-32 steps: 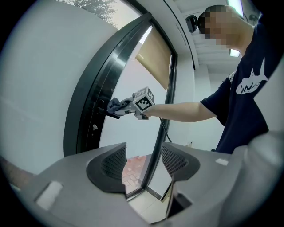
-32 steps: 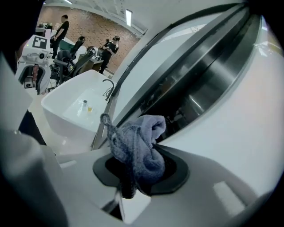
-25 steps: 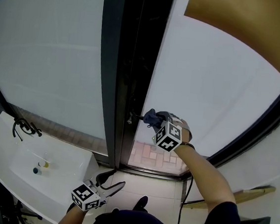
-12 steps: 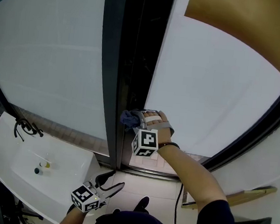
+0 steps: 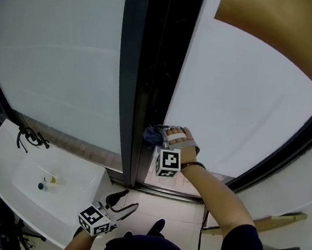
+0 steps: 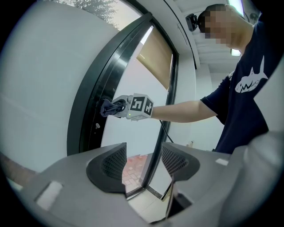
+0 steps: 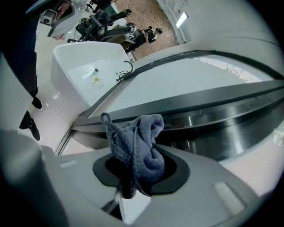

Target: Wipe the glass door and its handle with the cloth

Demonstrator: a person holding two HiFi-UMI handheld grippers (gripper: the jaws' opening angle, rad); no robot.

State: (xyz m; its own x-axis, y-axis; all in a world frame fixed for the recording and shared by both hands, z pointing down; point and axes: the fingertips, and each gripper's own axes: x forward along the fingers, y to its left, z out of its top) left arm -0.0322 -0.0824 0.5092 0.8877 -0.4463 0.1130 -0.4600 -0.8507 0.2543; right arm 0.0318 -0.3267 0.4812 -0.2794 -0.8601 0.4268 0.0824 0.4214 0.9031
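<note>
The blue-grey cloth (image 7: 138,146) is bunched up between the jaws of my right gripper (image 7: 135,179), which is shut on it. In the head view the cloth (image 5: 151,134) presses against the dark edge of the glass door (image 5: 149,87), with the right gripper (image 5: 163,142) just behind it. The handle is hidden under the cloth there; a small knob (image 6: 97,126) shows on the frame in the left gripper view. The frosted door pane (image 5: 236,102) lies to the right. My left gripper (image 5: 124,202) hangs low and open with nothing in it, its jaws (image 6: 142,162) apart.
A white sink (image 5: 26,177) with a dark tap (image 5: 28,136) stands at the lower left, against another frosted pane (image 5: 58,56). A cable (image 5: 202,223) runs down by the door's foot. The tiled floor (image 5: 164,203) lies below, with the person's shoe (image 5: 156,226) on it.
My right gripper has carried the cloth leftward from the pane's edge onto the dark door frame. The left gripper has stayed low and open.
</note>
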